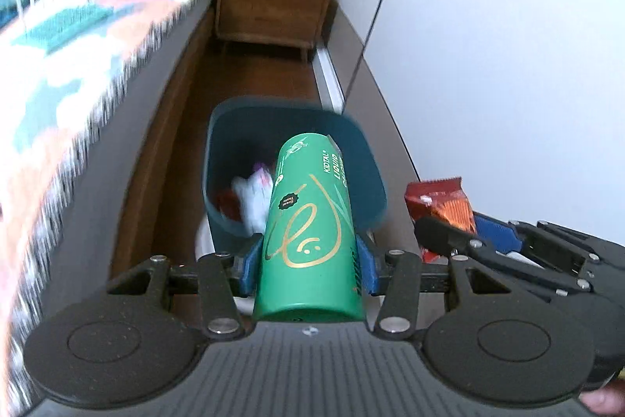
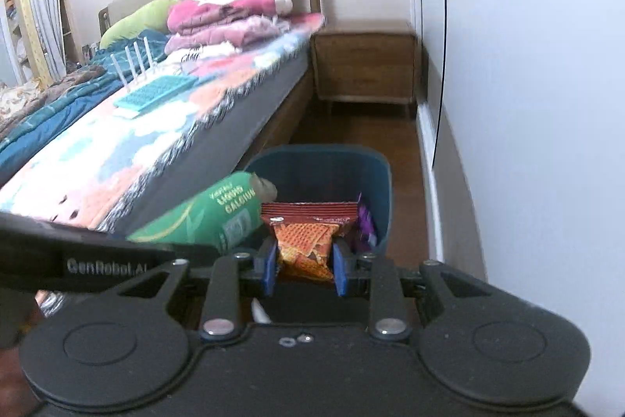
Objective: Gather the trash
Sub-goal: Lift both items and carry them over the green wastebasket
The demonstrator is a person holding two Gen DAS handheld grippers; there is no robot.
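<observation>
Above the blue bin, tilted down: left hand-held gripper clamping green tube, right hand-held gripper clamping orange wrapper.

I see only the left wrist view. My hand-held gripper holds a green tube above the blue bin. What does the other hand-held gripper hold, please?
Observer: The right hand-held gripper is shut on an orange-red snack wrapper, pinched between its blue pads.
Operator: Is this wrapper above the bin also?
Observer: In the right wrist view it lines up with the blue bin, though its height above it is unclear.
Operator: What lies on the bed?
Observer: A teal perforated tray lies flat on the bedspread, with four white rods standing behind it.
</observation>
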